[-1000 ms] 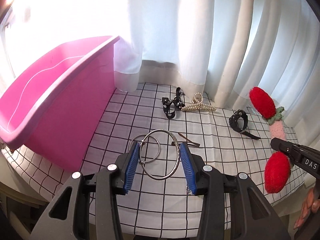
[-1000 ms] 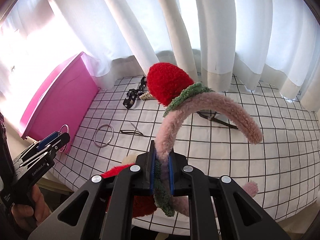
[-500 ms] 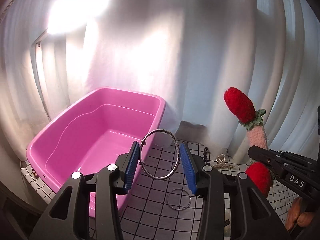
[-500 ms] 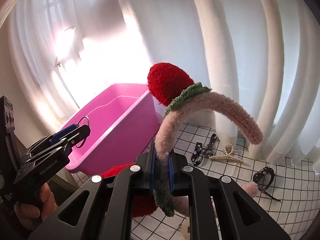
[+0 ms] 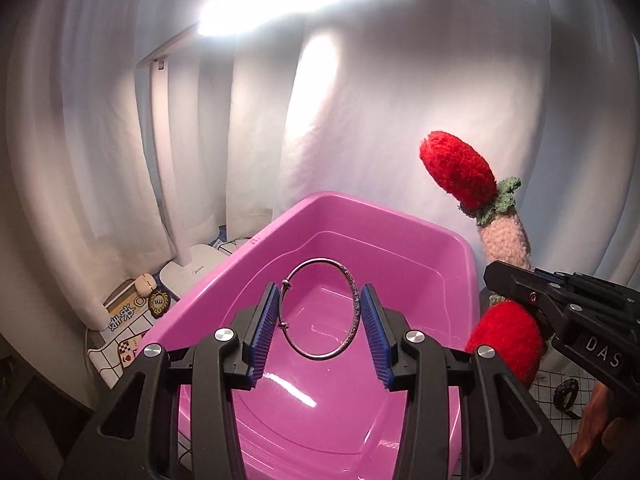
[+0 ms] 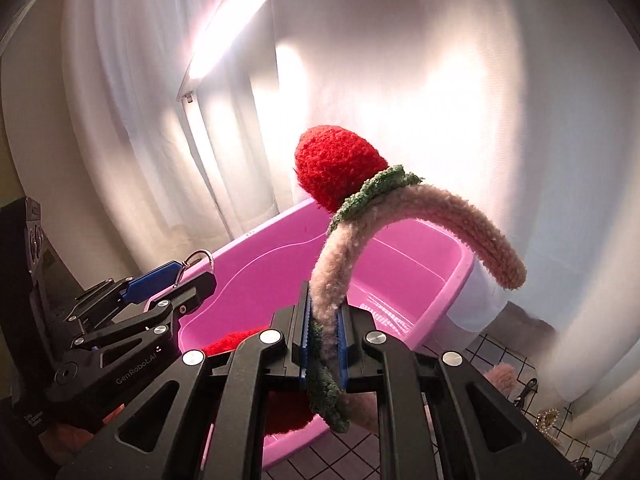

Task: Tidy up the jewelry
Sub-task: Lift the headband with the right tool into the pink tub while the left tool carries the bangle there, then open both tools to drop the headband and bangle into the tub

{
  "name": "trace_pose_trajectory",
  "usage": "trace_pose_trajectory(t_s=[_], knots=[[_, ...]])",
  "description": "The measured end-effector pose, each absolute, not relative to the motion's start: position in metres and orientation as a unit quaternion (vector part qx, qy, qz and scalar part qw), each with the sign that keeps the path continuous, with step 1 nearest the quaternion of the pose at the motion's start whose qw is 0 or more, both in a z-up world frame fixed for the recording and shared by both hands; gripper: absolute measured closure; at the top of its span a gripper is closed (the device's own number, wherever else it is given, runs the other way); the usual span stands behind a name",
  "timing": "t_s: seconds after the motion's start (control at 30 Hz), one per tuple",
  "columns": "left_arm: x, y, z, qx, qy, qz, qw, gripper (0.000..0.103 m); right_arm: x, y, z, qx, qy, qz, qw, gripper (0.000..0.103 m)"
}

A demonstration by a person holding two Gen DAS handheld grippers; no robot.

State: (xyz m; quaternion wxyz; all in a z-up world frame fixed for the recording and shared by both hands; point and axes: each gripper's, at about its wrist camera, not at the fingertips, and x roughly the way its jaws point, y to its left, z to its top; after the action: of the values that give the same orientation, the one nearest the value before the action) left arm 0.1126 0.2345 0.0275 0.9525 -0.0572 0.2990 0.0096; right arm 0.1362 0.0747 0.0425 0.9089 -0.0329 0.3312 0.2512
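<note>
Presently, items as held, all placed by reference to the pink tub (image 5: 452, 236).

Item one: silver bangle (image 5: 320, 309). Pinched across its width between the blue pads (image 5: 266, 330) of the left hand-held gripper (image 5: 320, 334), the ring standing on edge, above the tub's open interior. Holding it by its two sides keeps the hoop from swinging and, by my reading, leaves it free to fall straight down when the pads part. A small bead or clasp sits on its left arc.

Item two: plush strawberry headband (image 6: 420, 208). Clamped in the right hand-held gripper (image 6: 323, 342), the pads closed narrow on the pink fuzzy band near one green-leafed end. One red strawberry (image 6: 336, 168) rises above the tub's rim; a second red one (image 6: 232, 346) hangs below, against the tub's near wall. The grip low on the arc probably keeps the long curve upright and clear of the rim.

Item three: the tub itself. Nothing can be seen inside it; its floor shows only glare.

Remaining pieces: a pearl clip (image 6: 549, 426) and a small black piece (image 5: 564, 394) lie on the gridded bench cloth (image 6: 496, 350), beyond the tub's right side.

Judgement: both items look ready for release into the tub; the bangle is better placed.
</note>
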Motion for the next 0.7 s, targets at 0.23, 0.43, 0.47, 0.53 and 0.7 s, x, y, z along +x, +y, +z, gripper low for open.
trace_pose_trajectory(t_s=[0.23,0.43,0.47,0.53,0.7], knots=[[0.141,0.258,-0.001,-0.072,0.358,0.038,0.93,0.062,0.178,0.123,0.015,-0.072,0.383,0.259,0.884,0.092],[0.158,0.264,-0.02,-0.067,0.413,0.069,0.906,0.061,0.198,0.132,-0.009,-0.1,0.428,0.242,0.865,0.09],[0.16,0.265,-0.022,-0.062,0.42,0.077,0.902,0.055,0.201,0.135,-0.012,-0.104,0.435,0.24,0.862,0.088],[0.16,0.266,-0.022,-0.053,0.425,0.099,0.898,0.024,0.205,0.136,-0.017,-0.109,0.445,0.23,0.859,0.065],[0.155,0.27,-0.015,-0.053,0.413,0.115,0.902,0.012,0.206,0.126,-0.011,-0.104,0.432,0.206,0.872,0.048]])
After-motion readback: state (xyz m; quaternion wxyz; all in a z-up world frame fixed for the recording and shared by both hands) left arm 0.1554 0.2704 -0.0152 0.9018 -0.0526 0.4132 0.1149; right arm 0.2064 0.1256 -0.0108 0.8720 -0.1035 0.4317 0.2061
